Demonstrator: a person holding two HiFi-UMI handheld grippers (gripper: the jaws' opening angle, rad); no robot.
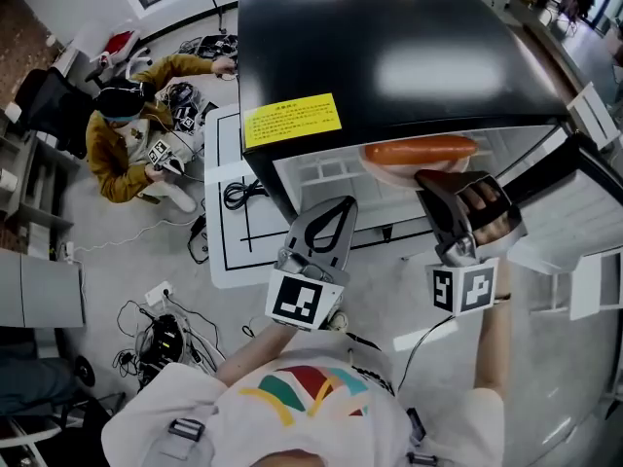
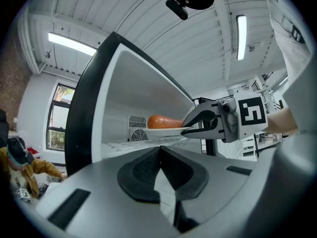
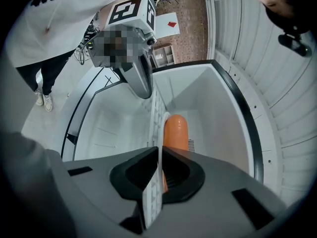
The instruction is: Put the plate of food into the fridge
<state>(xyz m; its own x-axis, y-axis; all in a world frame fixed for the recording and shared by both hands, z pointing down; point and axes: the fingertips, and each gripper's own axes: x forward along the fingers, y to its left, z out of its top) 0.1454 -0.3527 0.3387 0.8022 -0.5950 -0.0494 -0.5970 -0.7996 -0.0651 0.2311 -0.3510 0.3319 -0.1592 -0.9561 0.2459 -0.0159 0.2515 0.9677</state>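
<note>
An orange sausage (image 1: 421, 150) lies on a pale plate (image 1: 387, 173) held just inside the open fridge (image 1: 389, 47), above its white wire shelf (image 2: 126, 144). My right gripper (image 1: 440, 187) is shut on the plate's near rim. In the right gripper view the plate (image 3: 159, 133) runs edge-on out of the jaws, with the sausage (image 3: 176, 133) beyond them. My left gripper (image 1: 329, 220) hangs in front of the fridge, left of the plate, shut with nothing in it. The left gripper view shows the right gripper (image 2: 198, 125) carrying the plate (image 2: 158, 130) and sausage (image 2: 166, 121).
The fridge door (image 1: 584, 222) stands open at the right. A person in a yellow top (image 1: 127, 134) sits on the floor at the left among gear. Cables and a power strip (image 1: 156, 334) lie on the floor near my feet.
</note>
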